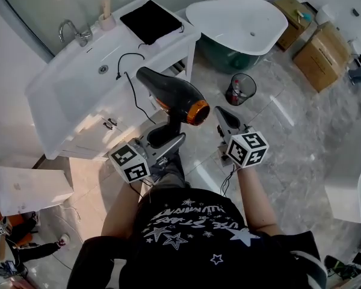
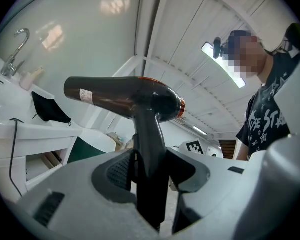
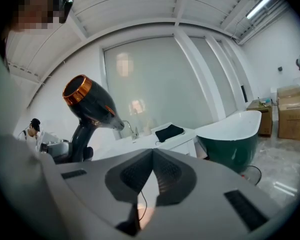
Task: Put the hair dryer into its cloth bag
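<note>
Hair dryer [image 1: 174, 95] held upright by its handle in the left gripper [image 1: 162, 144]; right gripper [image 1: 224, 120] beside it, jaws closed, empty. Black cloth bag [image 1: 150, 20] lies on the counter [image 1: 66, 77].

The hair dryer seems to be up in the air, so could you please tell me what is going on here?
A person is working with a gripper in each hand. The left tongs are clamped on the handle of the hair dryer, holding it up in front of the vanity counter, with its cord trailing back over the counter. The right tongs are shut and empty beside it. The black cloth bag lies flat on the counter, and the dryer is not yet in it.
</note>
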`<state>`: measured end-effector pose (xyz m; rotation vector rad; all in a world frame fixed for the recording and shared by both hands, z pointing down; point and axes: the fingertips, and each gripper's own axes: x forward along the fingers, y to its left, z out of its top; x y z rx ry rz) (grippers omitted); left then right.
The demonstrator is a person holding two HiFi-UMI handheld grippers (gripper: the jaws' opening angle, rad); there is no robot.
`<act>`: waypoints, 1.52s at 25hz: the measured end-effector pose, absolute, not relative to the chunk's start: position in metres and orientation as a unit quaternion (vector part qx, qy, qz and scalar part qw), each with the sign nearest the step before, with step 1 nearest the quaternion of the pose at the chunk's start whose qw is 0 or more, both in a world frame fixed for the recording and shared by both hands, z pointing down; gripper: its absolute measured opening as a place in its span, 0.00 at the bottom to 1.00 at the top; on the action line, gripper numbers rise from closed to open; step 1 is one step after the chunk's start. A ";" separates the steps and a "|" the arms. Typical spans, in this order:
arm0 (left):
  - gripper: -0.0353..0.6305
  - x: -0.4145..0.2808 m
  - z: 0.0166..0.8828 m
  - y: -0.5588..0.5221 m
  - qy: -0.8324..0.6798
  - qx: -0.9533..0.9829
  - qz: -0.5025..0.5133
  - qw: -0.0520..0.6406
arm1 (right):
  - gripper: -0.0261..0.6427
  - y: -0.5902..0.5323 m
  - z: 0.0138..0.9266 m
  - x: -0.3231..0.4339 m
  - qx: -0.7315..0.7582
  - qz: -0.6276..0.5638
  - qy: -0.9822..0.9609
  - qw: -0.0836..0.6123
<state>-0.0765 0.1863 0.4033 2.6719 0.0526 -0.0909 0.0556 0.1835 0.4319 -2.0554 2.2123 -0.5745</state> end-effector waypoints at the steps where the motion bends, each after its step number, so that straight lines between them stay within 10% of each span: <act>1: 0.35 -0.073 0.405 0.176 0.020 0.972 -0.032 0.232 | 0.05 0.176 0.432 0.060 -0.669 -0.185 0.720 0.029; 38: 0.35 0.017 0.452 -0.060 0.176 0.941 0.046 0.286 | 0.05 -0.123 0.445 0.217 -0.670 -0.089 0.704 -0.218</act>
